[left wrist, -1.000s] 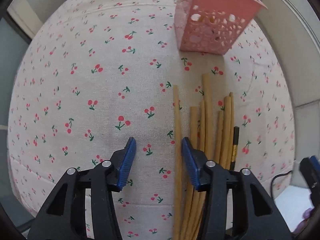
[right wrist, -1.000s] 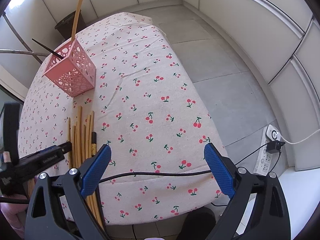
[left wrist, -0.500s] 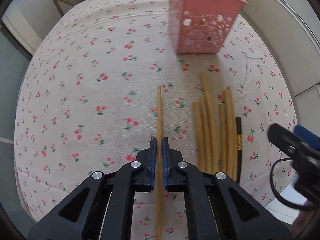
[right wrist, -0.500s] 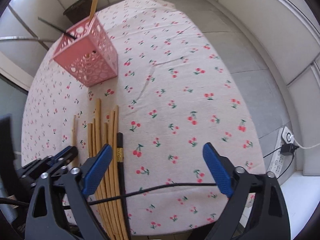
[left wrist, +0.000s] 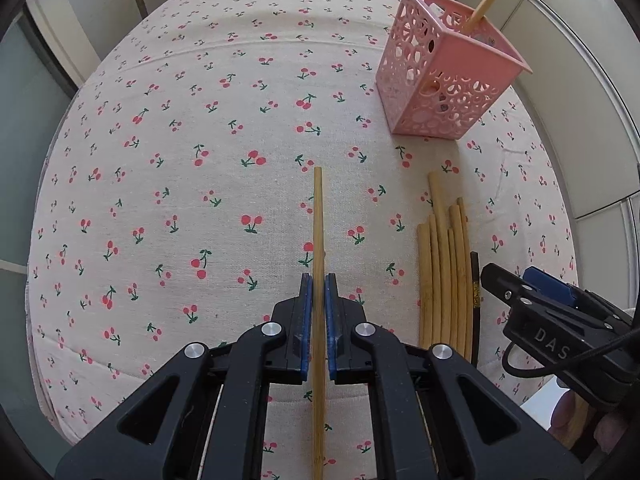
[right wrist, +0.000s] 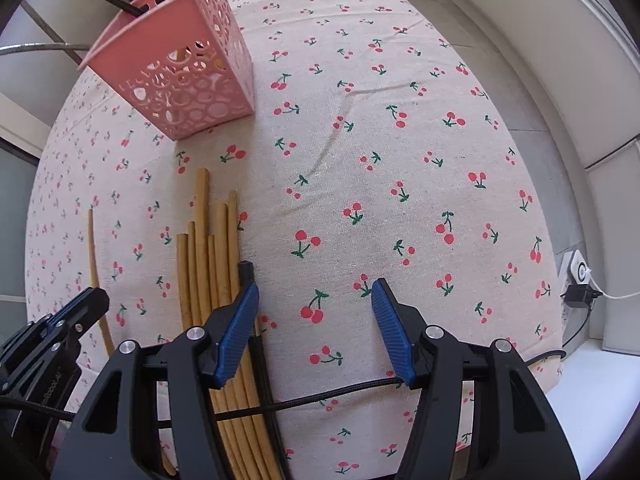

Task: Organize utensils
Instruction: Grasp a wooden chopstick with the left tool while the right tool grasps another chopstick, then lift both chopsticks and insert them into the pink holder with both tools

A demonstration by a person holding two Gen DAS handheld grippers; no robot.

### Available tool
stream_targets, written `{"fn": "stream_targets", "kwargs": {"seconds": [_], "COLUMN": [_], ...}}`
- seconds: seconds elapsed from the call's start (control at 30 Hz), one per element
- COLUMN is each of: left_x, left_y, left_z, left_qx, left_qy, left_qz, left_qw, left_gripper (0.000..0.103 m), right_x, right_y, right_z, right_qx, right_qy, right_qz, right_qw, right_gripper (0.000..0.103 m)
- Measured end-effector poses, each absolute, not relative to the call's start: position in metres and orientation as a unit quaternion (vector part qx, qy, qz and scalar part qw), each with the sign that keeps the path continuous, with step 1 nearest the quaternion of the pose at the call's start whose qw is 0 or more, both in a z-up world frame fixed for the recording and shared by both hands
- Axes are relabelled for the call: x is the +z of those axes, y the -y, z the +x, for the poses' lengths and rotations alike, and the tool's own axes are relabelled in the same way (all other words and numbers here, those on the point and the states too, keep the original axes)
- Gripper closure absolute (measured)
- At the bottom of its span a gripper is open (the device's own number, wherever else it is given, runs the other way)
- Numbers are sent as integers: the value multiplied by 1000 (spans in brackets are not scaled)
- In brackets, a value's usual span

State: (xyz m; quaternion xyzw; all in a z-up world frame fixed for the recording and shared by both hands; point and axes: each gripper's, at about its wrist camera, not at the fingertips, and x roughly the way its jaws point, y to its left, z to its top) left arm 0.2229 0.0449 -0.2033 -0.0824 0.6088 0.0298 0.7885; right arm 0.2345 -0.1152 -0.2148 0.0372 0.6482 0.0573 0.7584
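The left tongs [left wrist: 319,280] are clamped on a single bamboo chopstick [left wrist: 318,220]. Its long axis runs straight along the tongs' fingers, the far tip pointing ahead toward the middle of the cherry-print surface [left wrist: 180,152], the near end trailing back under the tongs' body. Ahead and to the right of these tongs stands the pink basket [left wrist: 440,88], with one bamboo stick and a dark stick leaning in it.

The remaining bamboo chopsticks [right wrist: 208,264] lie bundled side by side on the surface, long axes parallel to the held one, tips toward the basket. A black chopstick [right wrist: 246,270] lies along the bundle's right edge, just ahead of the left finger of the right tongs [right wrist: 316,300], whose fingers stand wide apart above the cloth with nothing between them.

Compared with half a second ago, the left tongs keep their grip, the basket sits further right in their view, and the right tongs have come lower and closer to the bundle.
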Motion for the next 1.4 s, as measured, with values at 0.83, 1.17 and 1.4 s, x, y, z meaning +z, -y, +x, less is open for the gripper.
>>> {"fn": "stream_targets", "kwargs": {"seconds": [0.83,1.17,1.4], "left_x": [-163,-100,-52], "left_y": [-65,-72,-73], "left_z": [201,174,162], "left_qx": [-24,-33,-31], "left_qy": [-537,-436,-386], "left_qz": [-148,-165,-151], "left_qw": [831,884,910], "left_gripper": [98,98,97], "right_x": [-186,-106,-69], "right_y": [128,153,173], "right_z": [217,193,180], "right_qx": [105,129,129], "right_qy": [-584,-470,-429], "right_qz": [106,136,170], "right_qw": [798,863,878], "right_gripper": [96,96,96]}}
